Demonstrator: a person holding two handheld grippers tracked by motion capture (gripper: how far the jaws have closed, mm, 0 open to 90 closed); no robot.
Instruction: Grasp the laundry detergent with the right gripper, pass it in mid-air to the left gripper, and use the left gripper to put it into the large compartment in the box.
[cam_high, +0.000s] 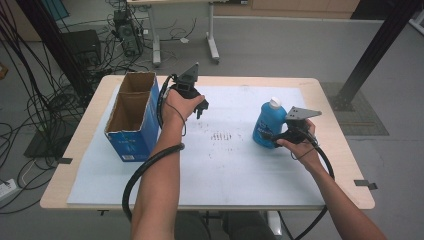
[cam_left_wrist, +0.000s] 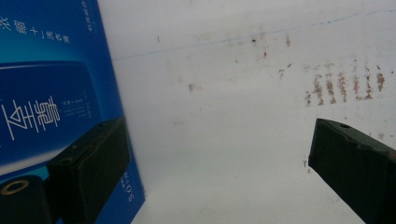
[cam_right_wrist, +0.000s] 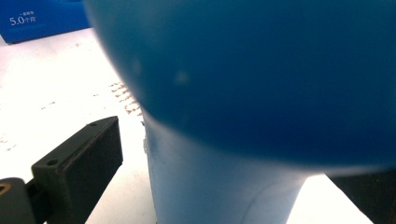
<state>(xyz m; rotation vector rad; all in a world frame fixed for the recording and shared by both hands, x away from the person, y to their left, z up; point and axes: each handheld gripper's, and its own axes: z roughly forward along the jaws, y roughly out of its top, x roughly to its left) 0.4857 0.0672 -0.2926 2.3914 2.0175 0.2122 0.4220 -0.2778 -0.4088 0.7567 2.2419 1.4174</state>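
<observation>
While the open-topped blue cardboard box (cam_high: 134, 117) stands at the table's (cam_high: 80, 145) far left, the left gripper (cam_high: 199, 106) hovers just right of it, fingers spread and empty. Well to the right, the right gripper (cam_high: 280, 135) has its fingers around the upright blue plastic bottle (cam_high: 266, 124) with a white cap, which stands on the table.

bench (cam_high: 334, 165): pale wood top, rounded corners | white mat (cam_high: 235, 170): covers most of the top, faint reddish smudges at its centre | blue carton (cam_high: 131, 120): open-topped, stands on the mat at 9 o'clock | blue bottle (cam_high: 268, 125): white cap, upright on the mat at 3 o'clock
</observation>
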